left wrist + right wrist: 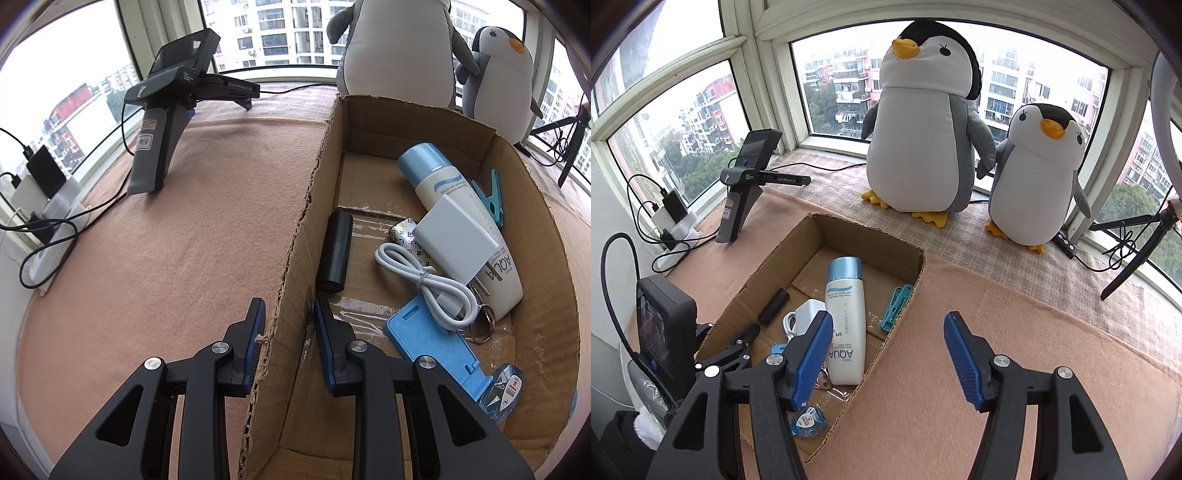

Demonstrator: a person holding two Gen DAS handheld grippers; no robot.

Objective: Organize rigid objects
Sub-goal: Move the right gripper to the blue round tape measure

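An open cardboard box (295,258) (886,240) sits on the pink cloth. In it lie a white lotion bottle with a blue cap (439,188) (846,317), a white charger (454,236), a coiled white cable (424,280), a black cylinder (334,251) (772,306), a teal clothespin (489,199) (895,306), a blue phone stand (432,336) and a small clear blue packet (504,387) (809,421). My left gripper (288,325) is shut on the box's left wall, one pad on each side. My right gripper (888,321) hangs open and holds nothing, above the box's right wall.
Two plush penguins (923,140) (1038,173) stand at the window behind the box. A spare gripper device (162,122) (746,184) stands at the back left, beside a power strip with cables (44,221). A black tripod leg (1134,251) slants at the right.
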